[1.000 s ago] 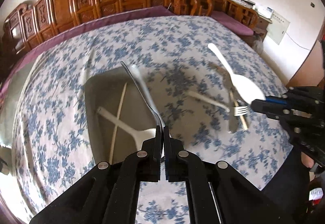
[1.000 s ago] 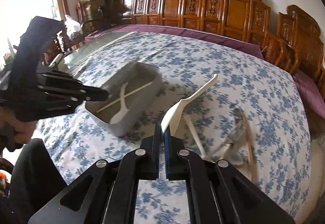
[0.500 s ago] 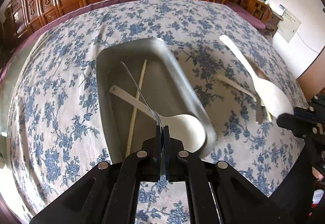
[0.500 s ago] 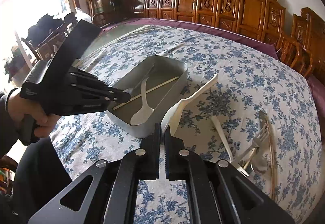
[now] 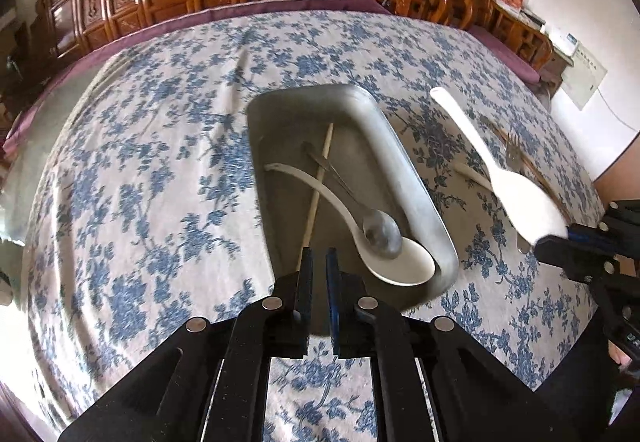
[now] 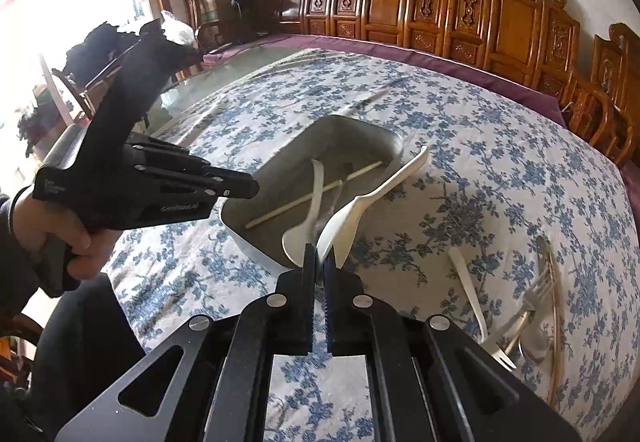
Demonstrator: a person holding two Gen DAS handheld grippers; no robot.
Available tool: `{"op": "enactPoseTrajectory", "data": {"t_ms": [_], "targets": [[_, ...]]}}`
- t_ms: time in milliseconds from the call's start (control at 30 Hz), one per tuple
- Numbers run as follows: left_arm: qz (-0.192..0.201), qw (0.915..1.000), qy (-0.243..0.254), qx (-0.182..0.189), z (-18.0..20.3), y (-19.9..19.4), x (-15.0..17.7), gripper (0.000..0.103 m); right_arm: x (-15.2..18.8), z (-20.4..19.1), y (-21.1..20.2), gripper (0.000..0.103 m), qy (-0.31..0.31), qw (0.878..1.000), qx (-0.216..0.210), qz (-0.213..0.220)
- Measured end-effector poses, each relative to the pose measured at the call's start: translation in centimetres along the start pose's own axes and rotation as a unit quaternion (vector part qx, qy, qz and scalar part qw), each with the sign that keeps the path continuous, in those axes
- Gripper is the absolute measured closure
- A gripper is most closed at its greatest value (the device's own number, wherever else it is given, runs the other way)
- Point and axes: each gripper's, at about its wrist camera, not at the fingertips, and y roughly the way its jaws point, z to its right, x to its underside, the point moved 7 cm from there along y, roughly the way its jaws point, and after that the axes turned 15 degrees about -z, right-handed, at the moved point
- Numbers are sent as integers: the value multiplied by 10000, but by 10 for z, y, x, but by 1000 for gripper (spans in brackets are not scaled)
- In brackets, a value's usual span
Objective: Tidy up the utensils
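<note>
A metal tray (image 5: 400,145) lies on the flowered tablecloth. In it are a chopstick (image 5: 320,177), a white soup spoon (image 5: 400,266) and a metal spoon (image 5: 378,232) resting on that spoon's bowl. My left gripper (image 5: 317,254) hangs over the tray's near end; its jaws are opening, with nothing between them. My right gripper (image 6: 319,252) is shut on the bowl of a white rice paddle (image 6: 360,201), whose handle points out over the tray's (image 6: 360,125) right rim. In the right wrist view the left gripper (image 6: 256,185) sits left of the tray.
On the cloth to the right of the tray lie a metal fork (image 6: 532,302), a white plastic fork (image 6: 468,282) and a chopstick (image 6: 556,322). Carved wooden chairs line the far side of the table. A person's hand (image 6: 60,238) holds the left gripper.
The left gripper came over the tray and let go of the metal spoon, which now lies in the tray. The right gripper brought the paddle closer to the tray.
</note>
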Motion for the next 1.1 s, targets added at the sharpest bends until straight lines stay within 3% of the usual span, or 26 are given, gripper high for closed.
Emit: {"op": "enactPoseTrajectory", "data": {"t_ms": [133,200,333,700,833,1100], "targets": [[192,9997,-156,-21,-11,-15,8,93,-9,-10,3,98,-100,9999,-62,7],[288,9993,-226,-64,-16,-20,10,85,-14,-15,6,98,-167,9998,-75,8],[457,9980,-415,-113,-30,-31,13,78,-25,-25,16,98,-305,9995,-111,-52],[693,9939,-825,-255,-65,-47,16,32,-46,-42,61,98,-554,9977,-85,-394],[722,9933,-864,-260,-69,-50,16,27,-49,-46,74,98,-608,9969,-122,-482],[720,9933,-864,-278,-67,-51,16,26,-48,-32,82,96,-333,9979,-212,-523]]}}
